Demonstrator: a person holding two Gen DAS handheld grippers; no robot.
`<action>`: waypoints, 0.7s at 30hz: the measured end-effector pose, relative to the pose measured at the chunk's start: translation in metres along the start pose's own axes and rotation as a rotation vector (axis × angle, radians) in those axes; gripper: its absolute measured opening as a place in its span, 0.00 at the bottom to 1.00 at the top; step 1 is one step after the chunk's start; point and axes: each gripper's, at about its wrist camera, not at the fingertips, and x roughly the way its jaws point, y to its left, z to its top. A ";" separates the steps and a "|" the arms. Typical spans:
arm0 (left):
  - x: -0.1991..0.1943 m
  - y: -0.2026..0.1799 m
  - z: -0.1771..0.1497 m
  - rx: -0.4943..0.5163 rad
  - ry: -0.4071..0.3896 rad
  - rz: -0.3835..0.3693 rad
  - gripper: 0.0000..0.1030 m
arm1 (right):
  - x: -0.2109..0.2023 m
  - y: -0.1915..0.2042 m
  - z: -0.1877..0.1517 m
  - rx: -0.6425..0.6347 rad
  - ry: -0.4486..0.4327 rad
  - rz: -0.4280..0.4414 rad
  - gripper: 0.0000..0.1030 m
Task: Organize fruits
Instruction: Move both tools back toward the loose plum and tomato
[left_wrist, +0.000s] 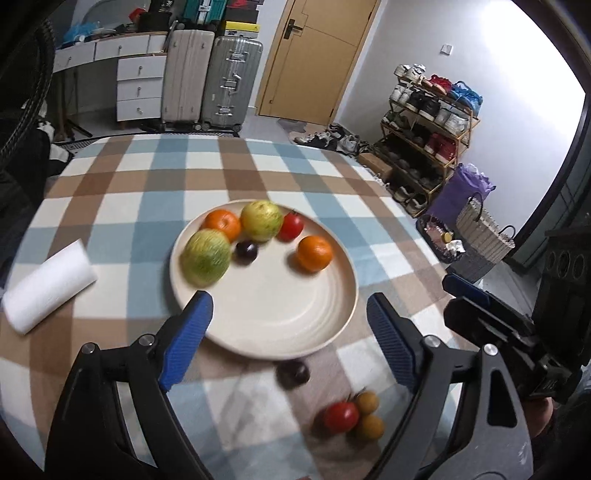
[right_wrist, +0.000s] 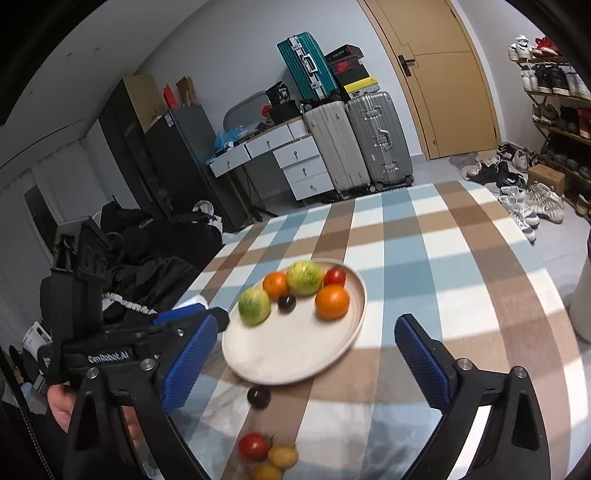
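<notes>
A cream plate (left_wrist: 280, 317) (right_wrist: 295, 354) on the checked tablecloth holds two green-yellow fruits (left_wrist: 207, 256) (right_wrist: 254, 305), two oranges (left_wrist: 314, 253) (right_wrist: 331, 301), a red tomato (left_wrist: 290, 225) (right_wrist: 334, 277) and a dark plum (left_wrist: 246, 252) (right_wrist: 286, 302). On the cloth in front of the plate lie another dark plum (left_wrist: 293, 373) (right_wrist: 258, 397), a red tomato (left_wrist: 340, 416) (right_wrist: 253, 446) and two small yellow-brown fruits (left_wrist: 367, 402) (right_wrist: 282, 456). My left gripper (left_wrist: 290, 328) is open and empty over the plate's near rim. My right gripper (right_wrist: 306, 354) is open and empty, also above the near rim.
A white paper roll (left_wrist: 48, 286) lies on the cloth left of the plate. The right gripper's body (left_wrist: 495, 328) shows at the right of the left wrist view; the left gripper's body (right_wrist: 122, 343) sits left in the right wrist view. Suitcases, drawers and a shoe rack stand beyond the table.
</notes>
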 end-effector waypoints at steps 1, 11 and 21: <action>-0.005 0.002 -0.005 -0.001 -0.002 0.010 0.85 | -0.001 0.003 -0.004 -0.003 0.006 0.001 0.97; -0.041 0.036 -0.059 -0.029 -0.007 0.102 0.99 | 0.017 0.035 -0.037 -0.053 0.086 -0.005 0.97; -0.045 0.073 -0.088 -0.106 0.028 0.108 0.99 | 0.059 0.056 -0.057 -0.088 0.222 -0.007 0.89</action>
